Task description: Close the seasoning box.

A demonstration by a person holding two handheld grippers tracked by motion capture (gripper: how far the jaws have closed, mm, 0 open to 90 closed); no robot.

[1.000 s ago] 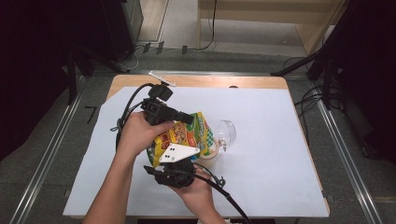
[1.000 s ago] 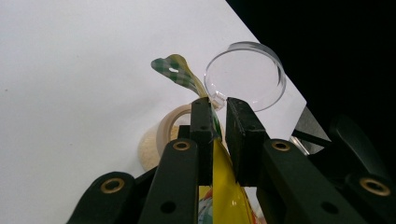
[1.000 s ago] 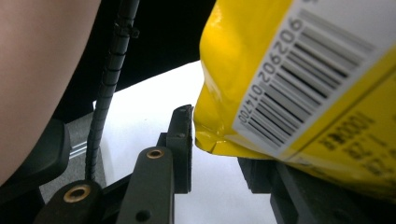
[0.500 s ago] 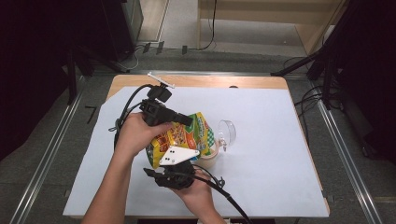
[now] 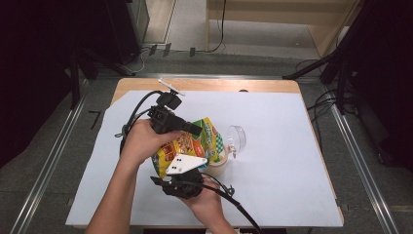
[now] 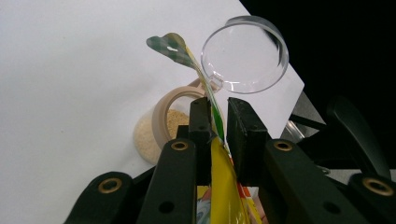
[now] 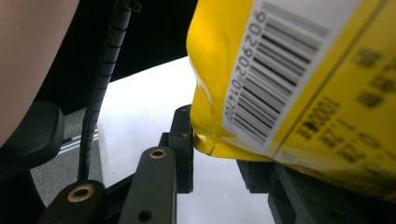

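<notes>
Over the white-covered table [image 5: 292, 170], a person held a yellow bag [image 5: 195, 141] tilted just left of centre, its top corner dipping toward 4 o'clock above an open beige jar [image 5: 220, 165]. Against the frames a second earlier, bag and hands had hardly shifted. The right gripper [image 7: 217, 140] had just been closing, with the bag's bottom corner between its jaws, likely firming the hold for pouring. The left gripper [image 6: 218, 105] was clenched on the bag's top edge. Its view alone showed tan granules in the jar and the clear lid [image 6: 245, 53] at 1 o'clock; the right gripper view showed the barcode.
</notes>
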